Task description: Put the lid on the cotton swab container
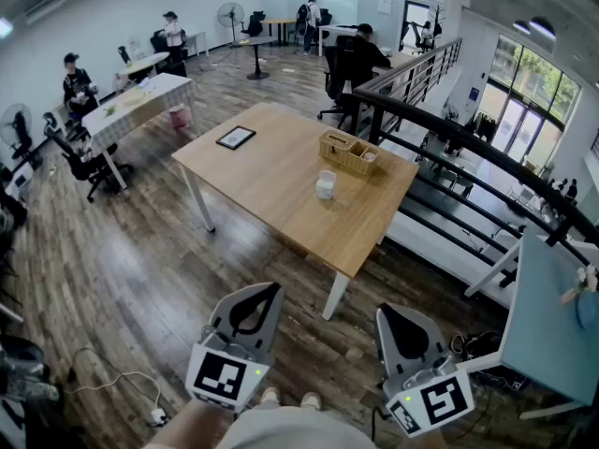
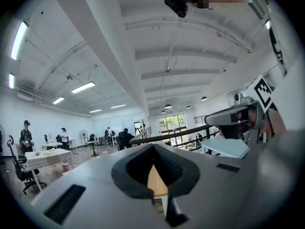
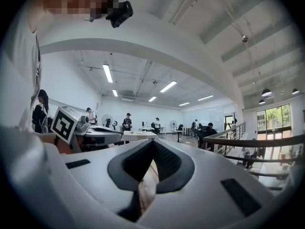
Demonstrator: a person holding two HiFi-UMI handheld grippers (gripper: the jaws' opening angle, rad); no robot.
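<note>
The cotton swab container [image 1: 325,185] is a small clear cylinder with white contents. It stands on the wooden table [image 1: 281,185], toward its right end, far ahead of both grippers. I cannot make out a separate lid from this distance. My left gripper [image 1: 269,293] and right gripper [image 1: 386,314] hang low near the person's body above the floor, well short of the table. Each has its jaws meeting at the tip with nothing between them. The left gripper [image 2: 153,147] and right gripper [image 3: 153,142] views look up across the room, with a strip of table wood showing through the jaw opening.
A wicker basket [image 1: 349,152] stands just behind the container, and a dark tablet [image 1: 236,137] lies at the table's left end. A black railing [image 1: 468,148] runs along the right. A pale board [image 1: 547,316] sits at the right edge. People work at desks in the far room.
</note>
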